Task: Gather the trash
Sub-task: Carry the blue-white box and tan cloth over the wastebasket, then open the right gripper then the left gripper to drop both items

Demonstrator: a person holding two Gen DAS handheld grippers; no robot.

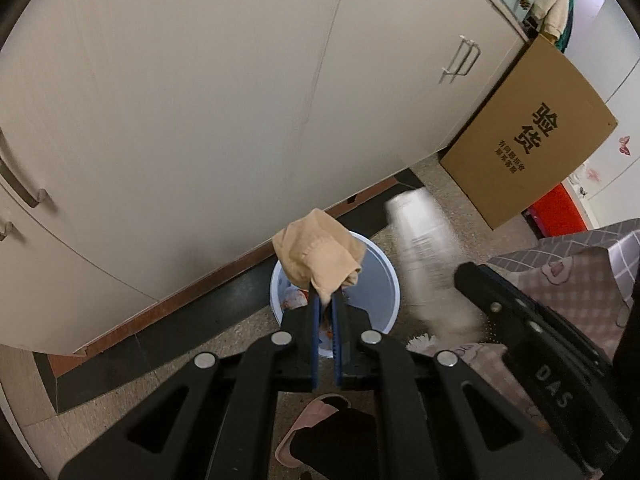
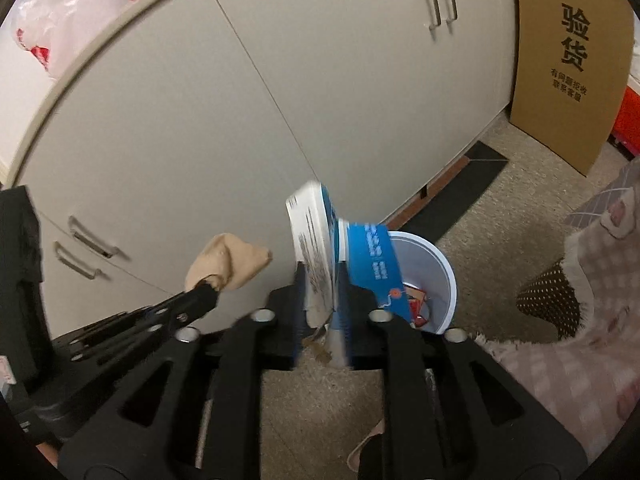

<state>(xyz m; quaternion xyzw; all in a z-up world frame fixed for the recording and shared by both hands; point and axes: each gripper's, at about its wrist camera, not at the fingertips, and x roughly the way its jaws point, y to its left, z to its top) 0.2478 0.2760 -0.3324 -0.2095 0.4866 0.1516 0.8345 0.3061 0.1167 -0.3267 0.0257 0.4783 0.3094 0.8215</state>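
Two pieces of trash hang over the bin [image 1: 384, 280] – a beige cloth [image 1: 320, 256] and a flattened carton [image 2: 320, 256]. Left gripper [image 1: 326, 312] has its jaws together, clamped on the cloth's lower edge; soft and light, it droops and can be held anywhere. Right gripper [image 2: 320, 300] has jaws a little apart around the carton's torn bottom; whether the pads press it I cannot tell. It looks light, stiff and smooth – probably it slips easily.
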